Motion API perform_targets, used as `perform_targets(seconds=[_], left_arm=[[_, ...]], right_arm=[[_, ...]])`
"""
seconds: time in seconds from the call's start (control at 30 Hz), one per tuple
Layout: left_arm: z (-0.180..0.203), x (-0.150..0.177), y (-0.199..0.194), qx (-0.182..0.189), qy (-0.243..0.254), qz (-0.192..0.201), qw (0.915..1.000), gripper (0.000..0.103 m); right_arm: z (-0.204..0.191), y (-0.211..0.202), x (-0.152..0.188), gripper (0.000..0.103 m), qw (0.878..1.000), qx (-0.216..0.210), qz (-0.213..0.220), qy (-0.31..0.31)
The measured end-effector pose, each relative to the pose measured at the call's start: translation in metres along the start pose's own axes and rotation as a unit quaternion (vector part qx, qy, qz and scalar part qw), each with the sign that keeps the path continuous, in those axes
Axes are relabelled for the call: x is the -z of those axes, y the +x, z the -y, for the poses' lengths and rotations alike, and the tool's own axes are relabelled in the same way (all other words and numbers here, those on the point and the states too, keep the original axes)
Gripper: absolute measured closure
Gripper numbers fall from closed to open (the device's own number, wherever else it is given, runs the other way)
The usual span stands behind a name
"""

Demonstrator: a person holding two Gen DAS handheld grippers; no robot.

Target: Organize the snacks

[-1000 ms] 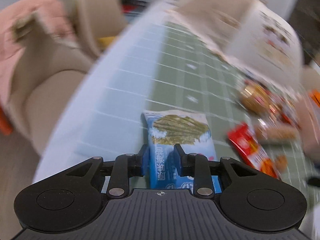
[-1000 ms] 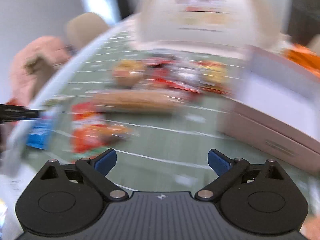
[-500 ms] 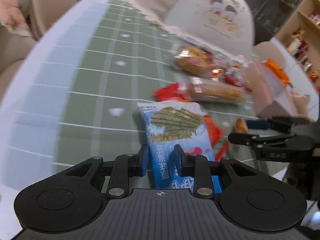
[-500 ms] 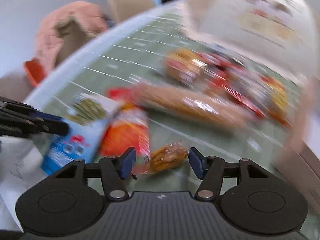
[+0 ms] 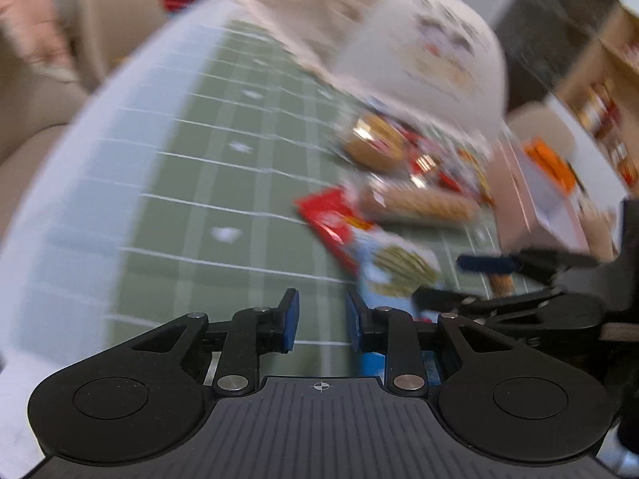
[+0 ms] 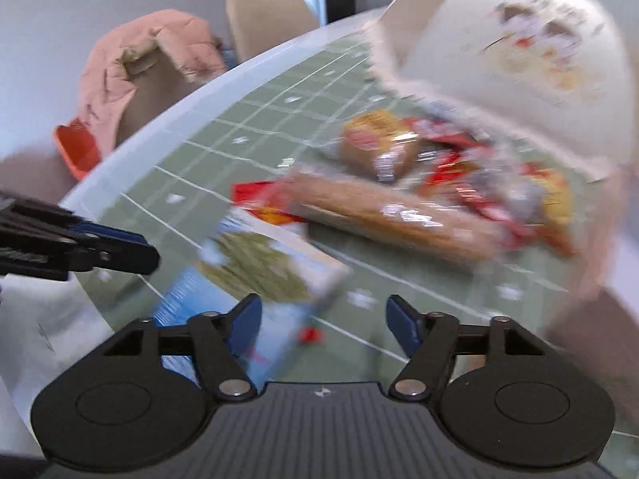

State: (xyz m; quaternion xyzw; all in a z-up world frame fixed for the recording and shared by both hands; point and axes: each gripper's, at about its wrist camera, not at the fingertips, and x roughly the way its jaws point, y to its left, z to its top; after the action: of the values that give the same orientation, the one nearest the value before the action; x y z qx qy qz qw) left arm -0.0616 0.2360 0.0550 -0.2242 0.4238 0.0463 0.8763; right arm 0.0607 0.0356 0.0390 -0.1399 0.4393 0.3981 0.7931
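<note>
One blue seaweed snack packet (image 6: 255,267) lies flat on the green gridded tabletop (image 6: 279,119), at about 9 o'clock of the right claw (image 6: 323,319); in the left wrist view the same packet (image 5: 399,271) sits at 2 o'clock of the left claw (image 5: 318,325). Neither claw touches it. The left claw's fingers stand a narrow gap apart with only tabletop between them; the right claw's fingers are spread wide, also around nothing.

Just beyond the packet, at 12 o'clock, lies one red flat packet (image 6: 259,199), partly under one long clear-wrapped biscuit roll (image 6: 399,215). Farther on sits one round brown cake in a clear wrapper (image 6: 375,143), beside a blurred heap of red and yellow wrappers (image 6: 499,187) too smeared to count. One large white bag with a cartoon print (image 6: 519,52) stands behind the heap at 1 o'clock.

Off the tabletop edge at 10 o'clock stand two beige chairs, one draped with a pink jacket (image 6: 135,60).
</note>
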Motion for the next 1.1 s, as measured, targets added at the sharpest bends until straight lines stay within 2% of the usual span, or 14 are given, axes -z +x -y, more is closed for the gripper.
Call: perform_targets(seconds=[0.13,0.23,0.3,0.4,0.5,0.57,0.63,0.73,0.77,0.8,0.87,0.9,1.0,1.1], left_arm=[[-0.025,0.003,-0.020,-0.017,-0.069,0.023,0.9972,0.074],[-0.025,0.006,-0.021,-0.028,-0.085,0.026,0.9956,0.074],[-0.018,0.005,-0.013,-0.023,-0.089,0.019,0.9956,0.074],[-0.006,0.000,0.006,-0.025,-0.097,0.003,0.9950,0.074],[0.008,-0.009,0.029,-0.044,-0.117,0.007,0.9921,0.074],[0.022,-0.019,0.046,-0.051,-0.103,0.016,0.9932,0.074],[0.038,-0.027,0.063,-0.056,-0.083,0.015,0.9948,0.074],[0.065,-0.036,0.089,-0.044,-0.036,0.002,0.9984,0.072],[0.077,-0.039,0.097,-0.048,-0.005,0.003,0.9988,0.064],[0.086,-0.042,0.104,-0.046,0.026,0.003,0.9986,0.060],[0.099,-0.047,0.115,-0.024,0.077,0.009,0.9967,0.060],[0.102,-0.048,0.117,-0.023,0.086,0.010,0.9960,0.060],[0.103,-0.046,0.102,-0.045,0.077,0.018,0.9958,0.062],[0.083,-0.033,0.077,-0.055,0.000,0.019,0.9983,0.062]], right_arm=[[-0.025,0.014,-0.021,0.020,1.000,0.014,0.022,0.006],[-0.041,0.016,-0.015,0.020,1.000,0.016,0.000,-0.013],[-0.048,0.009,0.001,0.020,0.999,0.012,-0.011,-0.036],[-0.043,-0.010,0.034,0.020,0.998,0.031,-0.008,-0.062],[-0.020,-0.030,0.066,0.019,0.994,0.087,-0.012,-0.061],[0.003,-0.047,0.084,0.018,0.991,0.131,-0.003,-0.036],[0.026,-0.063,0.095,0.018,0.988,0.154,-0.008,0.008],[0.055,-0.088,0.109,0.018,0.985,0.150,-0.001,0.082],[0.062,-0.095,0.113,0.018,0.984,0.143,0.002,0.105],[0.068,-0.102,0.118,0.018,0.983,0.135,0.005,0.125],[0.073,-0.111,0.124,0.018,0.980,0.129,0.009,0.151],[0.074,-0.113,0.127,0.018,0.979,0.132,0.009,0.157],[0.078,-0.119,0.133,0.018,0.975,0.146,0.014,0.166],[0.082,-0.125,0.134,0.018,0.973,0.149,0.032,0.175]])
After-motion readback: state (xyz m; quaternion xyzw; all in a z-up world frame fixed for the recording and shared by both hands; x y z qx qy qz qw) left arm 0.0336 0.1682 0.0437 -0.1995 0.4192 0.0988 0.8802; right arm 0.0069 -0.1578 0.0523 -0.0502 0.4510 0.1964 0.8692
